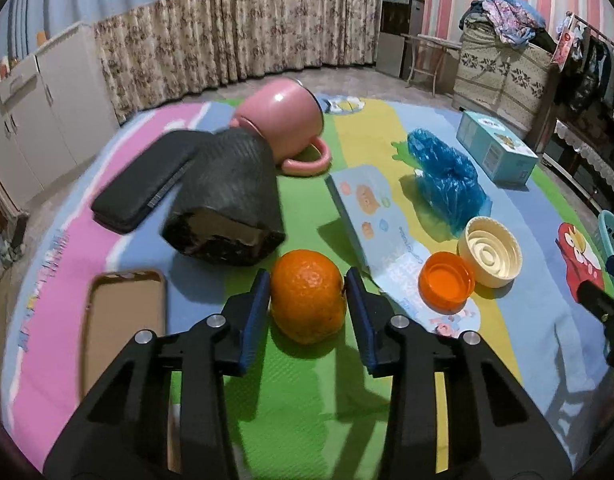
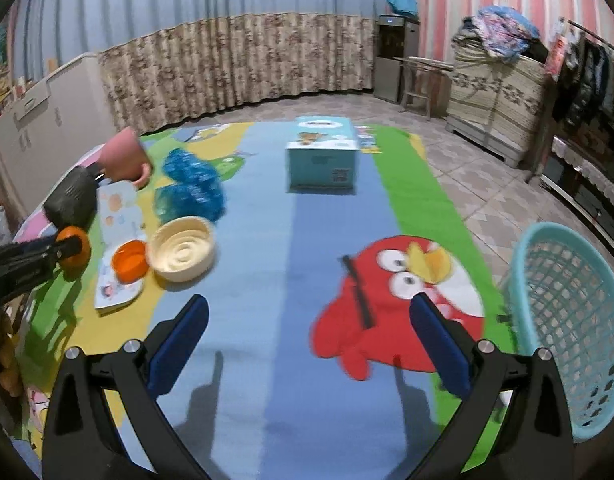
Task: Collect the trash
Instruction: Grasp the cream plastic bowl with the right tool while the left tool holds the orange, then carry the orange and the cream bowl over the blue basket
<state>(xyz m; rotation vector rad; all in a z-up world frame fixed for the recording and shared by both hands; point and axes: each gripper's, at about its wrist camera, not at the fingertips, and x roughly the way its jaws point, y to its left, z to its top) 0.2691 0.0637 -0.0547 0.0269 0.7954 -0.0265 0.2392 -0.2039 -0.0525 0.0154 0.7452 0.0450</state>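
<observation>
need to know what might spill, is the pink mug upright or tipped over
Tipped over. The pink mug lies on its side on the mat, handle down against it, mouth facing away. Whether anything is inside cannot be told.

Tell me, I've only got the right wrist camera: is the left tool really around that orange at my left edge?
Observer: Yes. In the left wrist view the left tool has a pad against each side of the orange.
Operator: Is the orange off the ground?
Observer: It doesn't look like it. It appears to rest on the green stripe of the mat, with its shadow right beneath it.
Operator: Is there anything on the far side of that tool that I can't see?
Observer: A brown phone case lies flat on the mat just left of the tool, not touching it.
</observation>
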